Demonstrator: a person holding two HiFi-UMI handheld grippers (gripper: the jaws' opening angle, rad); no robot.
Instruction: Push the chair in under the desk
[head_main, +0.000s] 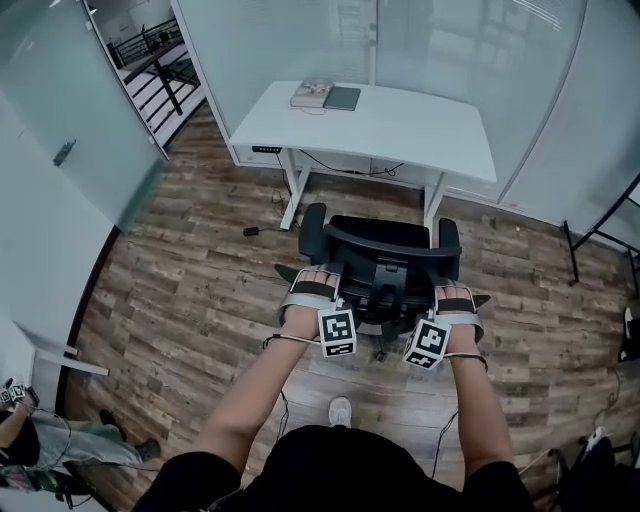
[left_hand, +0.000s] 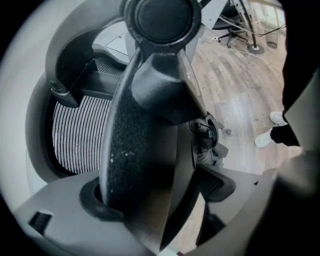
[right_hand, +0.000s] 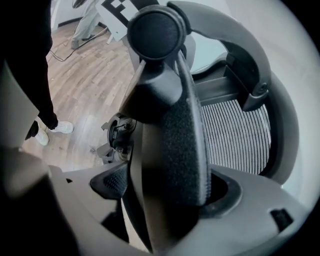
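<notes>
1. Your left tongs (left_hand: 157, 192) are closed on the upper edge of the chair (head_main: 380, 250) back. The dark padded frame runs between the two jaws and fills the gap.
2. Your right tongs (right_hand: 167, 187) hold the same back at its other end. They stand wide, but both jaws are against the frame, with the striped mesh just past them.
3. Both tongs point forward and down toward the desk (head_main: 400, 125), one at each top corner of the chair back, on the side away from the desk.
4. The chair faces the desk and stands just in front of its near edge, lined up with the gap between the two white legs. Its armrests are closest to the desk, and the whole chair shows outside the desktop.
5. Your shoe (head_main: 341, 410) is on the wood floor (head_main: 200, 280) behind the chair, farther from the desk.
6. At the desk's far edge lie a grey laptop (head_main: 342, 98) and, touching it, a pale stack (head_main: 312, 93).
7. A small black plug (head_main: 252, 231) lies on the floor beside the desk's left leg.
</notes>
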